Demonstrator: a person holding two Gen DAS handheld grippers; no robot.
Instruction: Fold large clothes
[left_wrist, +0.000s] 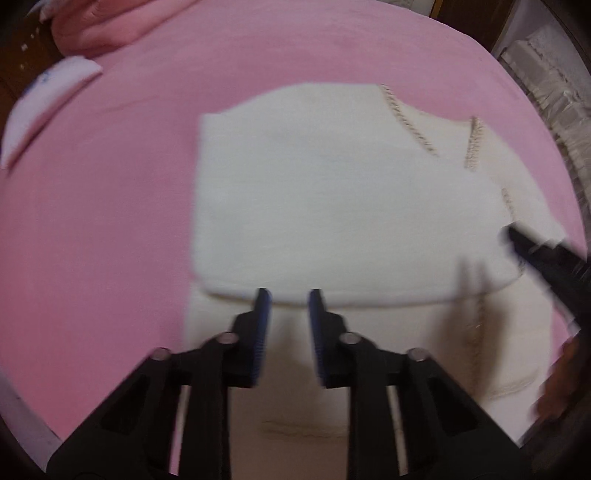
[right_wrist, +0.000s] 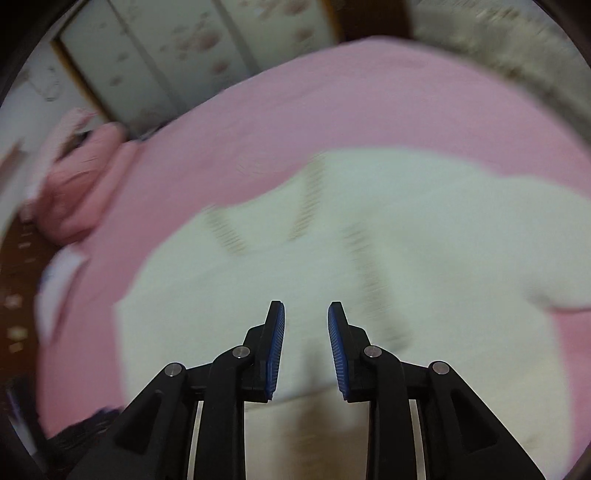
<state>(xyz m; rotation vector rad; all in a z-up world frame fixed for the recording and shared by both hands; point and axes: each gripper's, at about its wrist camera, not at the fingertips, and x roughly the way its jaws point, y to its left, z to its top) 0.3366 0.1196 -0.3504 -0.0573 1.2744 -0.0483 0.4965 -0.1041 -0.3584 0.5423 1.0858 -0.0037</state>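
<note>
A cream-white knitted garment (left_wrist: 332, 206) with beige stitched trim lies partly folded on a pink bed sheet (left_wrist: 110, 221). Its upper layer is folded over, with the fold edge just beyond my left gripper (left_wrist: 290, 295), which is open and empty above the cloth. The right gripper's black tip (left_wrist: 517, 236) shows at the garment's right side. In the right wrist view the same garment (right_wrist: 332, 240) spreads under my right gripper (right_wrist: 306, 308), which is open and empty. Both views are motion-blurred.
A pink bundle of cloth (left_wrist: 96, 26) and a white folded item (left_wrist: 48, 99) lie at the sheet's far left. A lacy grey-white cover (left_wrist: 546, 85) lies at the right edge. Wardrobe doors (right_wrist: 184, 44) stand beyond the bed.
</note>
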